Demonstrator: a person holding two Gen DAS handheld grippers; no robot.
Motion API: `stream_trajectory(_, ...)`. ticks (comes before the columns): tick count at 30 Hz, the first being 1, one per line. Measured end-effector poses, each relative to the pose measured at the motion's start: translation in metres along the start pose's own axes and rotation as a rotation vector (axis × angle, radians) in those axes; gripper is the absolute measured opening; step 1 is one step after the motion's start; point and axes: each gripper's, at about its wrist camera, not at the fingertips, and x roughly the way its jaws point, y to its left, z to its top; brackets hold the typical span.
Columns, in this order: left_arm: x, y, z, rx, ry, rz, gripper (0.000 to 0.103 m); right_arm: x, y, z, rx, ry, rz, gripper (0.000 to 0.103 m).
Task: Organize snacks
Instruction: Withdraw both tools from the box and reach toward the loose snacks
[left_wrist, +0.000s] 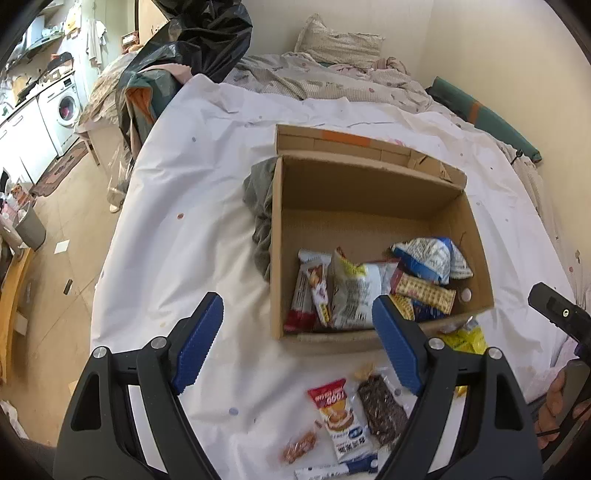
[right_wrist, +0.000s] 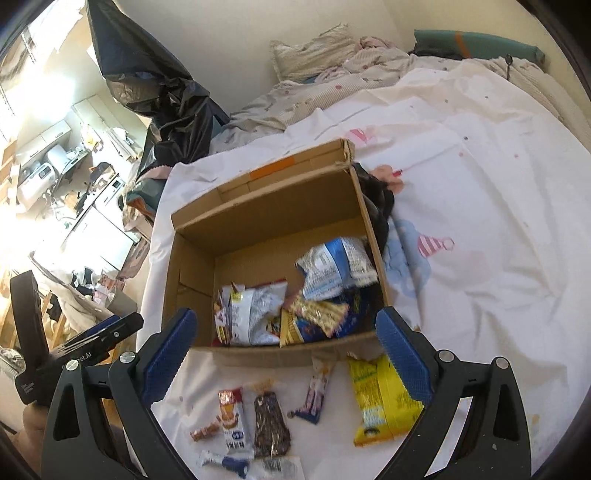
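Here the readable writing is sparse: the red-and-white sachet (left_wrist: 338, 417) lying on the white sheet (left_wrist: 177, 258) just in front of the cardboard box (left_wrist: 369, 177) carries large white figures that look like "1000", seen upside down from the left wrist, and the rest of its print is too small to make out. Beside that sachet lies a clear pack of dark brown pieces (left_wrist: 380, 410), and further from the box a small orange-brown wrapped sweet (left_wrist: 299, 446) and a blue-and-white tube-like packet (left_wrist: 332, 472) at the frame's edge. A yellow bag (right_wrist: 380, 398) with illegible green lettering lies flat on the sheet just before the box's near wall, with a slim purple-and-white bar (right_wrist: 317, 391) next to it. Inside the box, heaped against its near wall, are a blue-and-white crumpled bag (left_wrist: 430, 258), a silvery bag with yellow trim (left_wrist: 351, 291), a red-and-white bar (left_wrist: 306, 291) and a yellow lattice-patterned packet (left_wrist: 424, 291); the box's far half is bare cardboard, and an orange tape strip marks its back flap. The left gripper (left_wrist: 297, 341) hangs over the sheet before the box with its blue jaws spread wide and nothing between them; the right gripper (right_wrist: 284, 354) is likewise spread and empty over the box's near wall.
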Motion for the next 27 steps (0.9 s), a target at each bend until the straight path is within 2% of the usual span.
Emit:
stream_trajectory(8, -0.003, 0.013, -0.02, -0.035, 0.048, 0.001, 0.08, -0.008, -0.007, -0.028, 0.044, 0.057, 0.009, 0.1)
stream_trajectory(15, 0.015, 0.03, -0.041, -0.071, 0.17, 0.009, 0.08, 0.005, -0.012, -0.037, 0.046, 0.096, -0.021, 0.1)
stream_trajectory(20, 0.037, 0.033, -0.068, -0.109, 0.306, -0.006, 0.08, 0.012, -0.018, -0.038, 0.074, 0.113, -0.03, 0.1)
stream_trajectory(23, 0.055, 0.02, -0.086, -0.048, 0.421, -0.025, 0.079, 0.013, -0.021, -0.037, 0.093, 0.112, -0.027, 0.1)
stream_trajectory(24, 0.06, 0.012, -0.092, 0.001, 0.449, -0.027, 0.079, 0.014, -0.022, -0.036, 0.096, 0.114, -0.024, 0.1)
stream_trajectory(25, 0.064, 0.003, -0.097, 0.064, 0.467, -0.015, 0.076, 0.015, -0.022, -0.036, 0.096, 0.118, -0.022, 0.1)
stream_trajectory(26, 0.066, -0.004, -0.101, 0.119, 0.478, 0.003, 0.068, 0.016, -0.022, -0.036, 0.097, 0.121, -0.021, 0.1)
stream_trajectory(27, 0.069, -0.006, -0.105, 0.138, 0.492, 0.011, 0.064, 0.016, -0.022, -0.035, 0.097, 0.124, -0.02, 0.1)
